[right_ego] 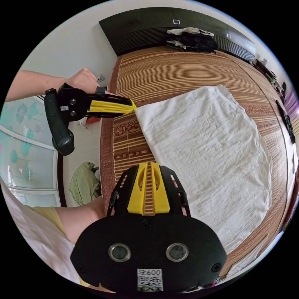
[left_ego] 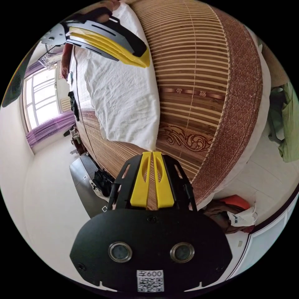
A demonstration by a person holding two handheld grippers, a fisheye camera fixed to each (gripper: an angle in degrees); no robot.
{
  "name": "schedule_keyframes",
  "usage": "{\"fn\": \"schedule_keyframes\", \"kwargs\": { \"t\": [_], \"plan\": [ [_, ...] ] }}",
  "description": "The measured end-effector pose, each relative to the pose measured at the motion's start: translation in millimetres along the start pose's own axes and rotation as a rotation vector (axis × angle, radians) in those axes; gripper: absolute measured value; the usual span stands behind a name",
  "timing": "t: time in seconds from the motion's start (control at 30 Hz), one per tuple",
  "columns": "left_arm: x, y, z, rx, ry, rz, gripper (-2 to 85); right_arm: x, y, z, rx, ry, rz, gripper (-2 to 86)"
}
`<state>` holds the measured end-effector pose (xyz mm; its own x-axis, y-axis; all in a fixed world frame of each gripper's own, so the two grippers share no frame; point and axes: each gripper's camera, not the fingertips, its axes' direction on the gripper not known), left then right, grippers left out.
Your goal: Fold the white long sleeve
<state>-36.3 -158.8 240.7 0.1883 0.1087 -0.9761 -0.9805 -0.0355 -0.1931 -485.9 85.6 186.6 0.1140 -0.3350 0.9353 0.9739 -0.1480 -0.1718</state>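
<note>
my left gripper (left_ego: 152, 153) has its yellow jaws pressed together on a corner of the white long sleeve (left_ego: 124, 99); in the right gripper view the same gripper (right_ego: 132, 107) pinches that corner near the bordered edge of the bamboo mat (right_ego: 187, 71). my right gripper (right_ego: 151, 165) hovers over bare mat with its tips nearly closed and nothing between them; in the left gripper view it (left_ego: 141, 60) lies over the cloth's far end, and i cannot tell whether it touches. the garment (right_ego: 205, 149) lies folded into a flat rectangle across the mat. dark clothes (right_ego: 191, 39) sit at the mat's far edge. a green cloth (right_ego: 84, 183) lies on the floor.
</note>
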Motion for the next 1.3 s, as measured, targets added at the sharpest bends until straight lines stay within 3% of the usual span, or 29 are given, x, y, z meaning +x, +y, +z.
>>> {"fn": "schedule_keyframes", "kwargs": {
  "t": [0.2,0.43,0.67,0.77,0.83,0.97,1.13,1.3],
  "plan": [
    [35,-9,24,0.006,0.026,0.032,9.2,-10,-4,25,-0.018,-0.025,0.029,0.3],
    [81,-24,54,-0.023,-0.085,0.113,4.6,-24,-11,49,-0.066,0.044,0.022,2.8],
    [62,15,31,0.063,-0.056,-0.147,2.8,-64,-20,64,0.097,0.23,-0.069,12.8],
    [48,27,27,0.083,0.012,-0.274,2.8,-83,-30,85,0.025,0.372,-0.087,10.5],
    [44,33,24,0.11,0.043,-0.325,2.9,-89,-33,103,-0.033,0.506,-0.048,4.1],
    [59,32,33,0.063,0.106,-0.337,3.2,-88,-34,97,-0.014,0.438,0.001,-0.1],
    [84,34,15,0.104,-0.028,-0.36,5.0,-93,-37,91,-0.034,0.417,-0.006,-0.7],
    [112,21,-5,0.169,-0.198,-0.216,6.7,-98,-37,87,-0.042,0.392,0.005,-0.7]
  ]
}}
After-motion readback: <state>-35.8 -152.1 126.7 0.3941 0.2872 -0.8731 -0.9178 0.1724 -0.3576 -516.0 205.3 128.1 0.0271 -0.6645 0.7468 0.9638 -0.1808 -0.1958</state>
